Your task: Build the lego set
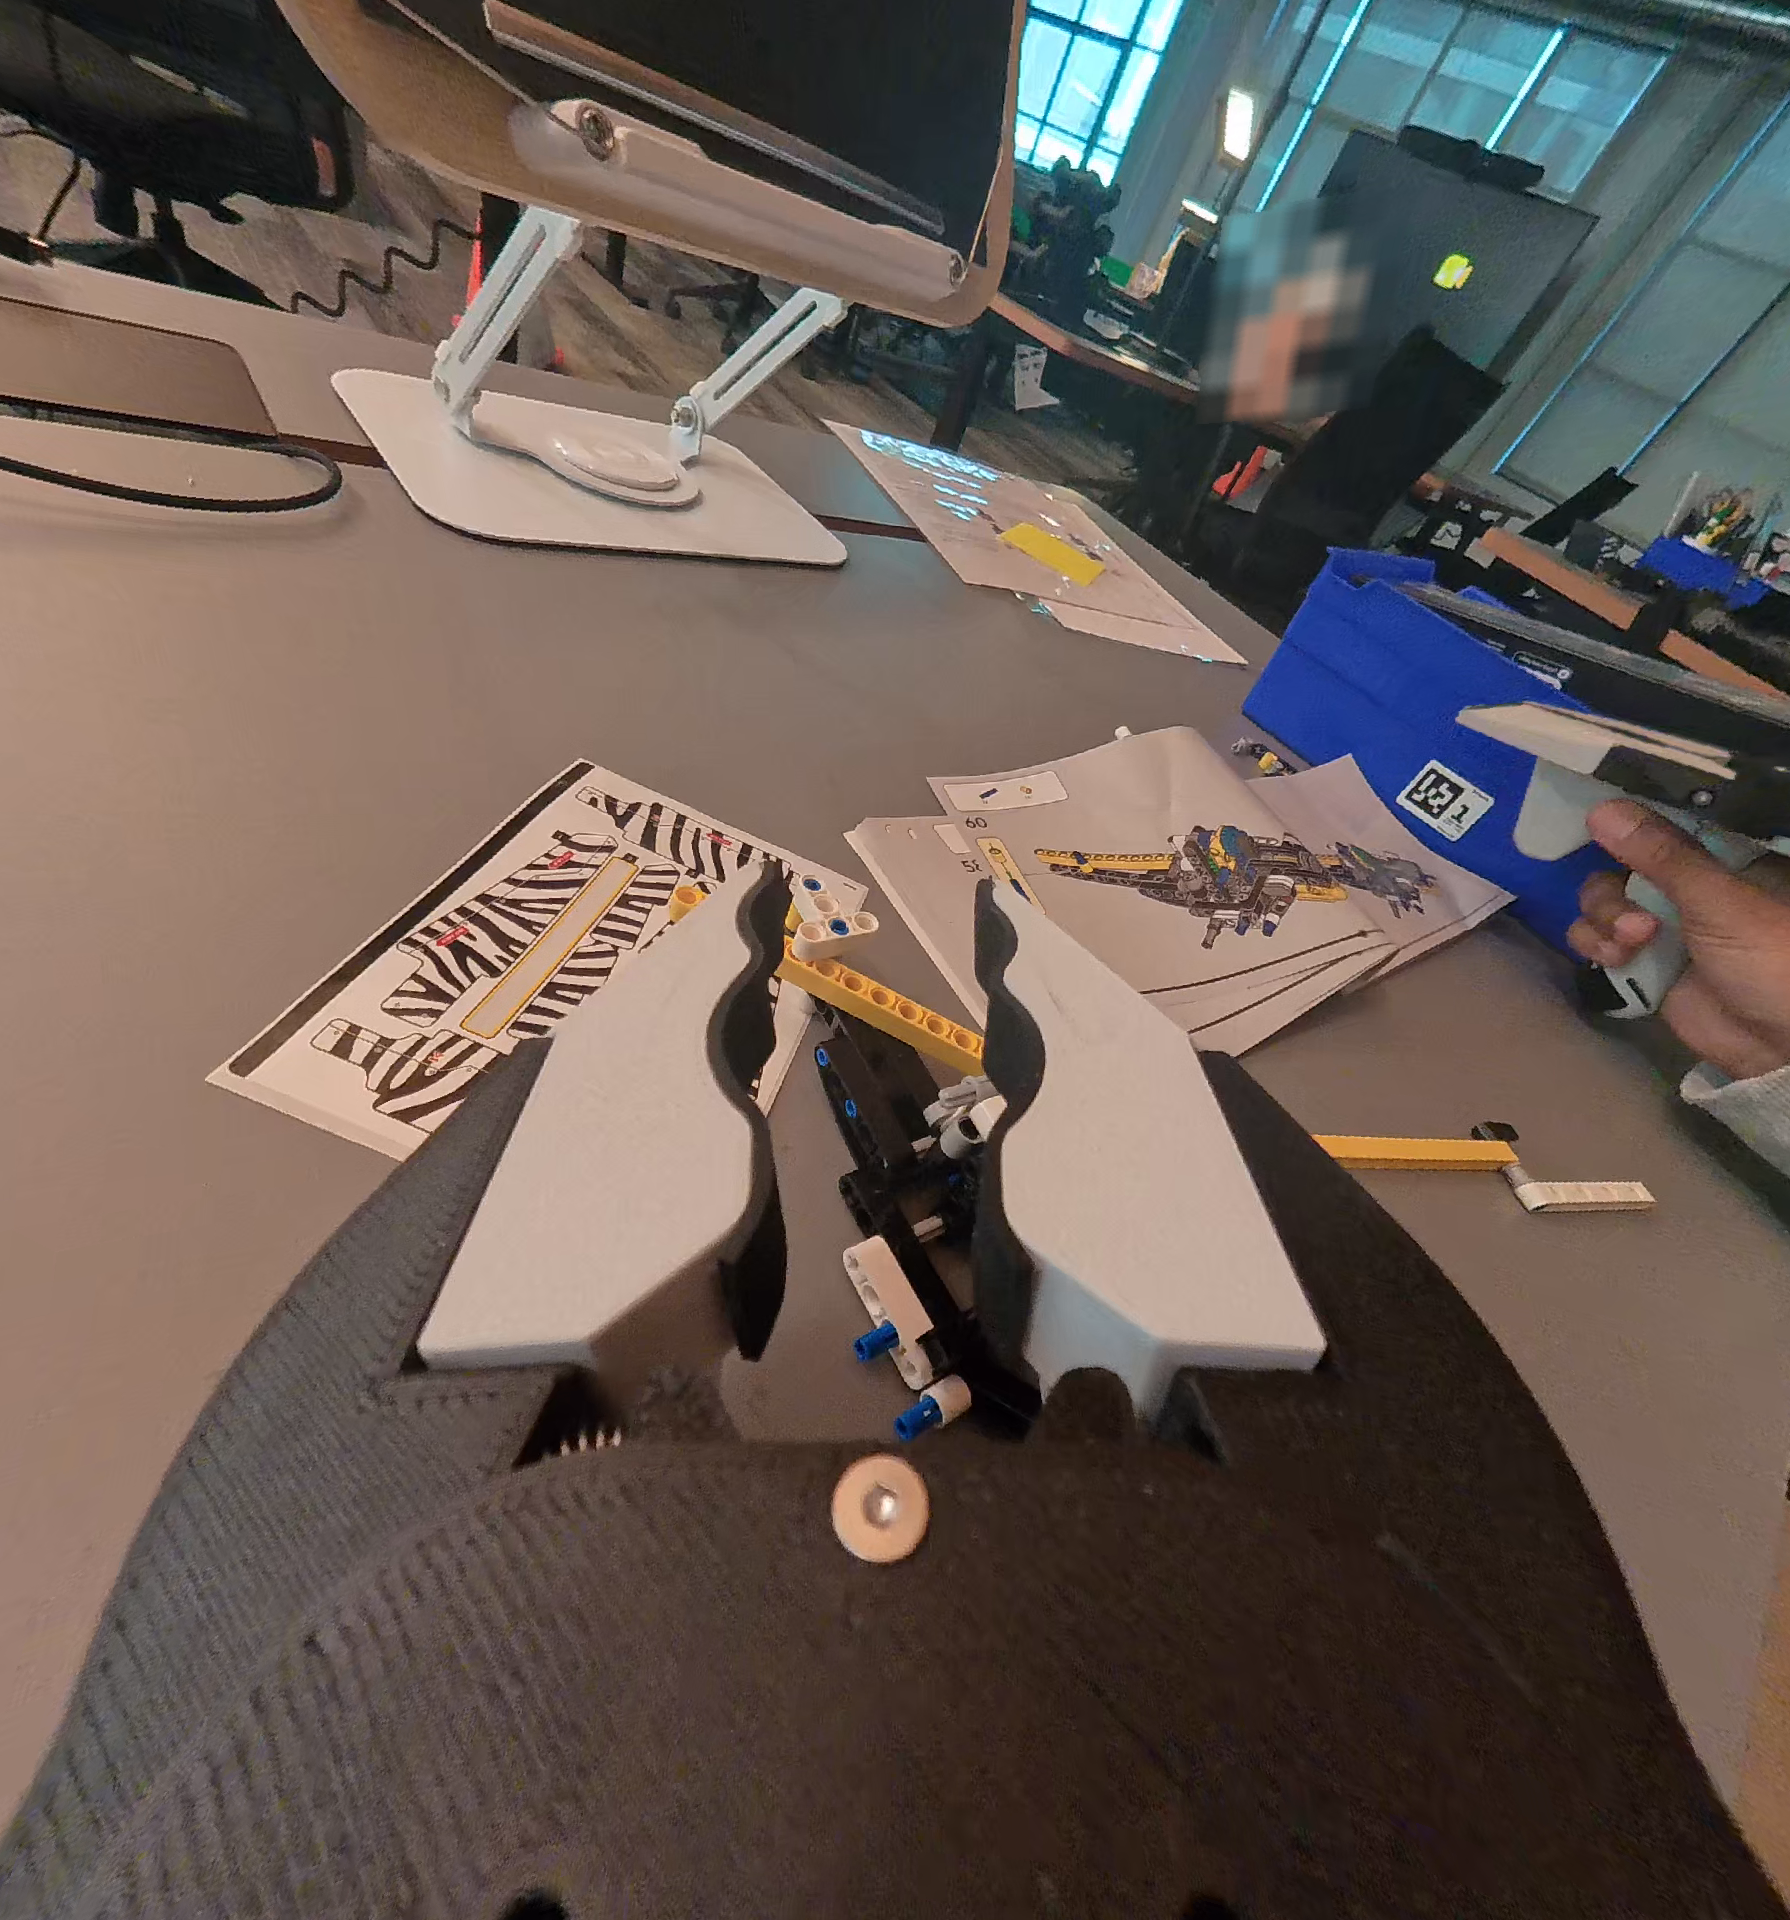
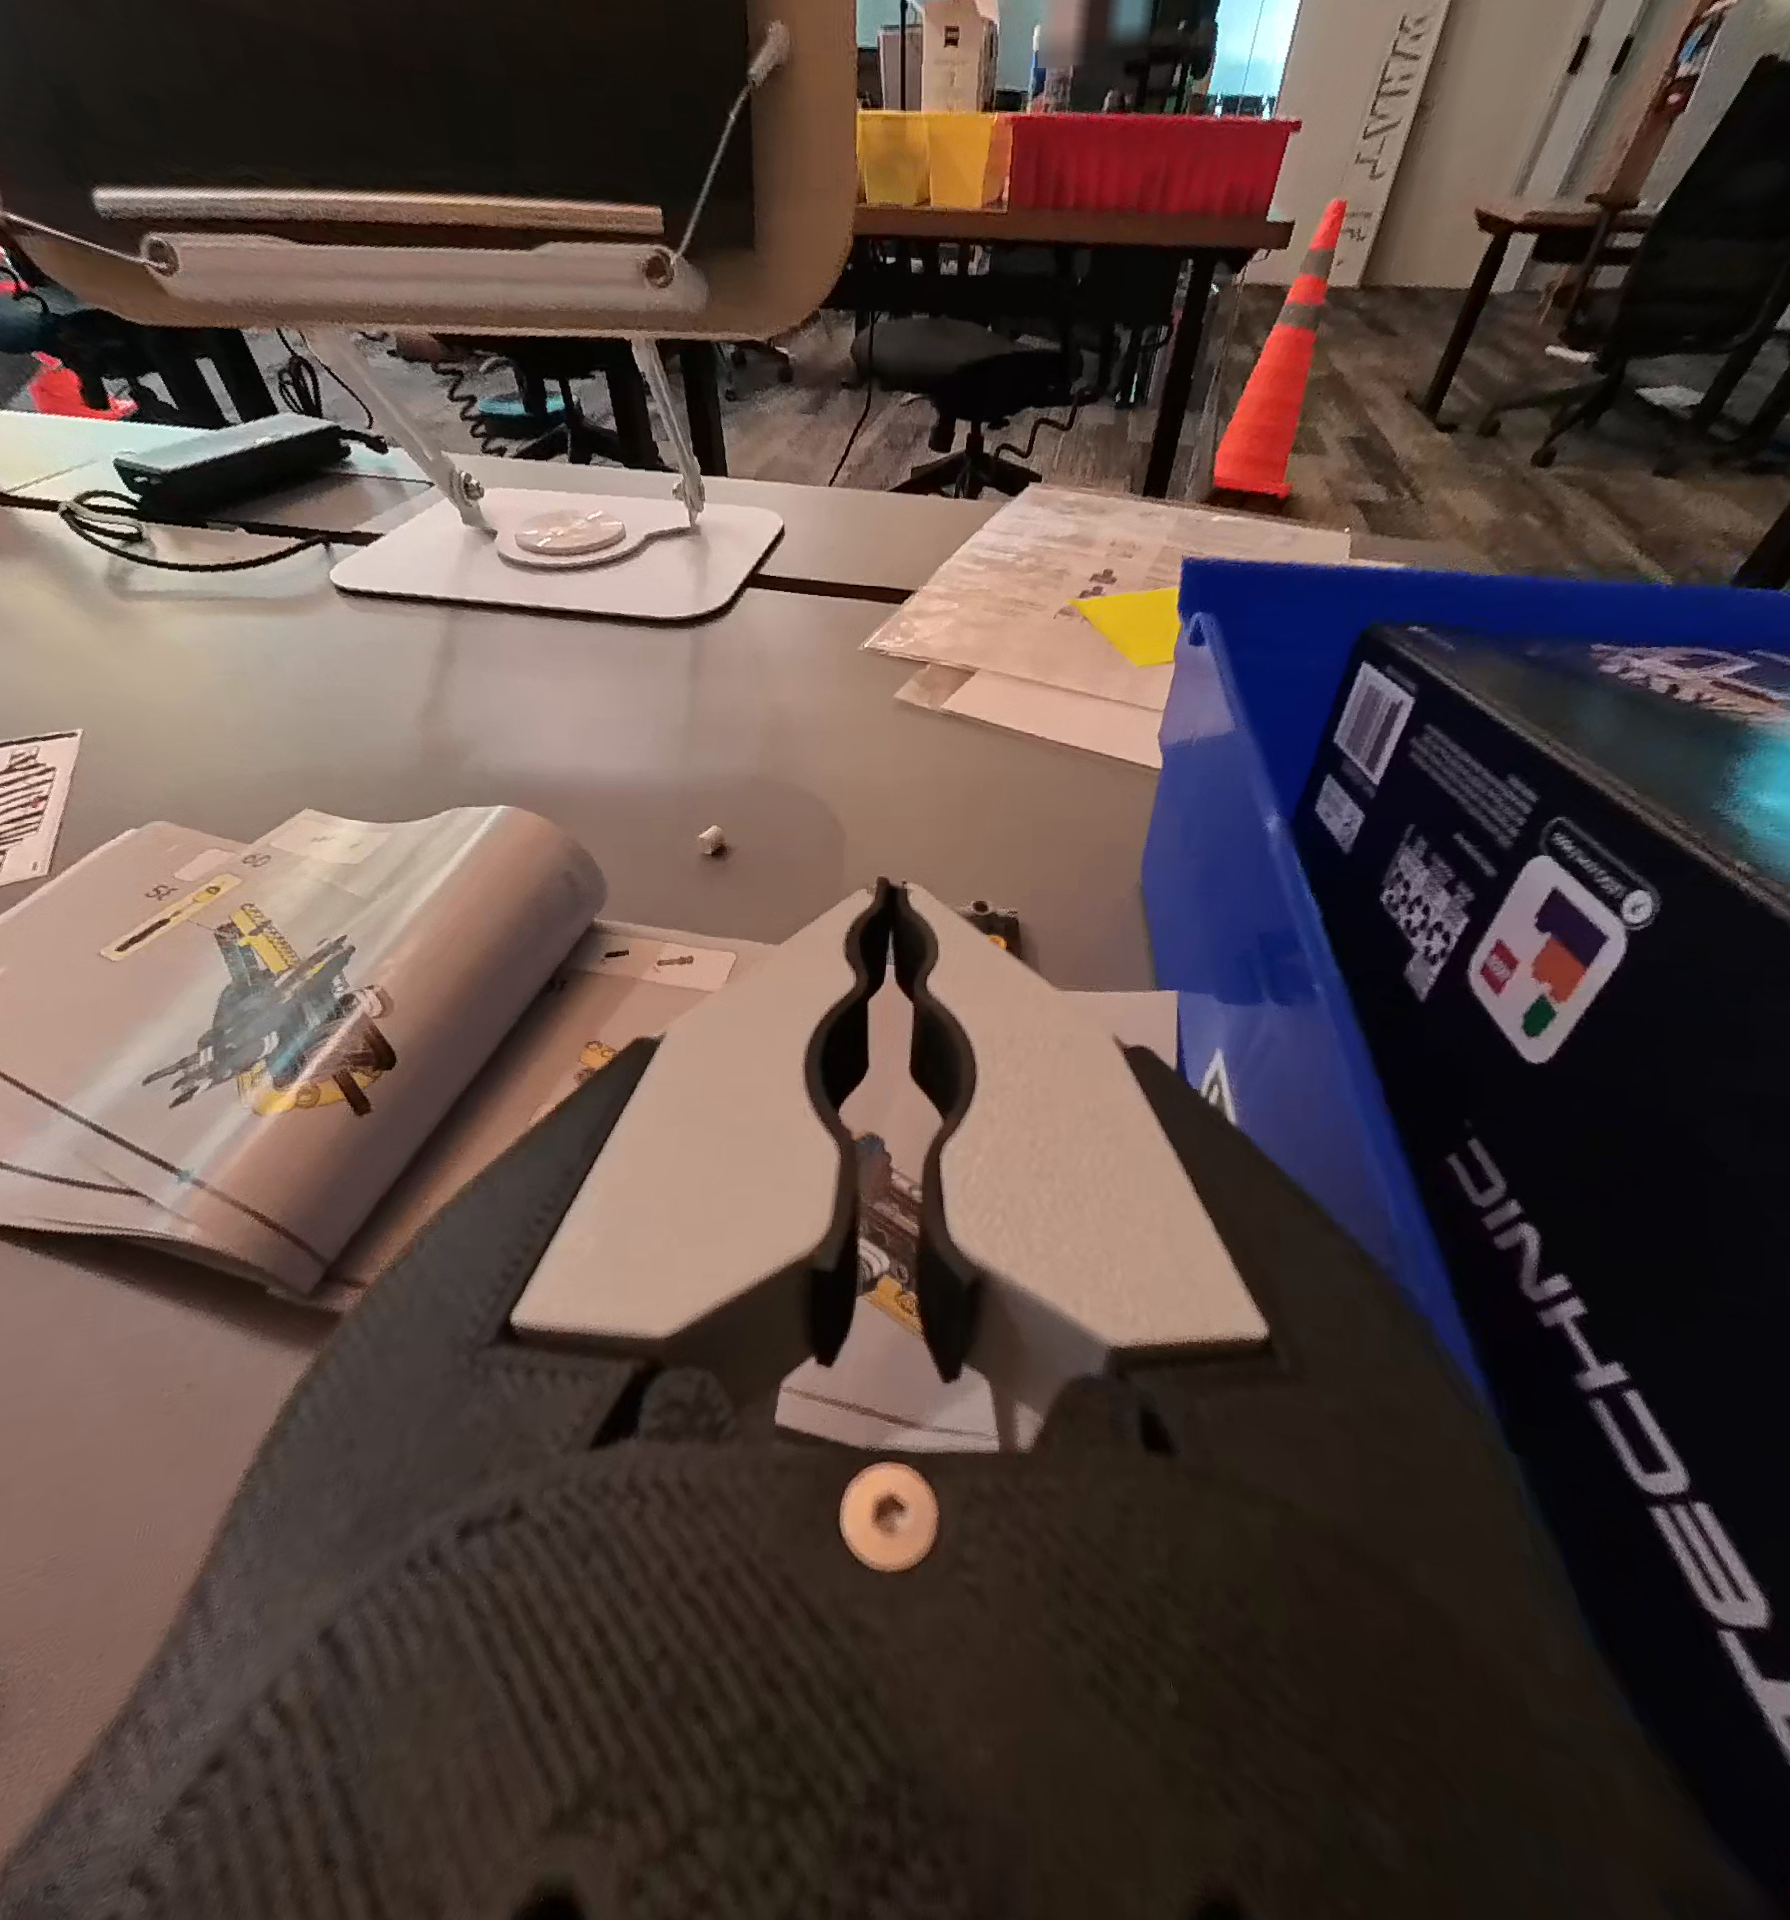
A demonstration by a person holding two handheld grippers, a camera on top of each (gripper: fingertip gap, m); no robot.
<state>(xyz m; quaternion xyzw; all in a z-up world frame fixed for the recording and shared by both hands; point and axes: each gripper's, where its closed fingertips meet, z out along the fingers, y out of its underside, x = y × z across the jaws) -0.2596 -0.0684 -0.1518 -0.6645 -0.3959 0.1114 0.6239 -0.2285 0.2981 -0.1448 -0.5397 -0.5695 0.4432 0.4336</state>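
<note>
My left gripper (image 1: 875, 883) is open and low over the grey table (image 1: 455, 675). Between its fingers lies a lego assembly (image 1: 886, 1132) of black beams with white connectors and blue pins, joined to a long yellow beam (image 1: 891, 1003); the fingers stand on either side of it without touching it. My right gripper (image 2: 891, 894) is shut with nothing between its tips, over the open instruction booklet (image 2: 247, 1018). It also shows in the left wrist view (image 1: 1597, 748), held by a hand at the right. A separate yellow beam with a white piece (image 1: 1421, 1151) lies to the right.
A zebra-pattern sticker sheet (image 1: 475, 935) lies to the left of the assembly. A blue bin (image 2: 1234, 883) holding a black lego box (image 2: 1597, 1039) stands close to the right. A white laptop stand (image 1: 579, 468) is at the back. A small white piece (image 2: 712, 840) lies loose. The left gripper's tips are roughly 35 cm from the right gripper's.
</note>
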